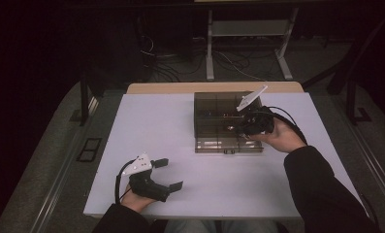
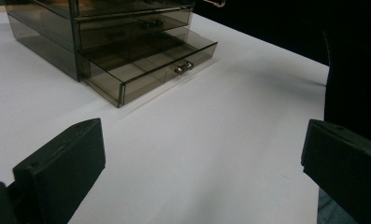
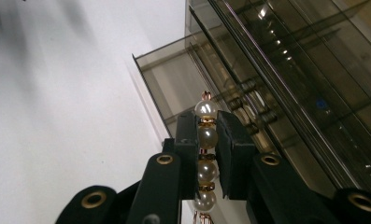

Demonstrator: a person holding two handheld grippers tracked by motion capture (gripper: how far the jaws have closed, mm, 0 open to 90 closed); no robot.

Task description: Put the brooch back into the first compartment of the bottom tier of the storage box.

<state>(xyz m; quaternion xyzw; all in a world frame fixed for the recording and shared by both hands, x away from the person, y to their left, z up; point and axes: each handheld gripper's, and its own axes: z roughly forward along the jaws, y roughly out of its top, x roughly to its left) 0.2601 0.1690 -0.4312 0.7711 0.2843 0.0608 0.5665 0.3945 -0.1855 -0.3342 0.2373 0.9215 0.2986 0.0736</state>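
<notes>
1 string of 4 pearls sat clamped in the right tongs, just above the smoky drawer box's pulled-out bottom drawer. The box showed 3 drawers. Well short of it, the left tongs gaped empty over the white bench.

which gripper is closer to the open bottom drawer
Right. The right gripper hangs over the open bottom drawer, clamping a pearl strand. The left gripper rests open, well short of it.
</notes>
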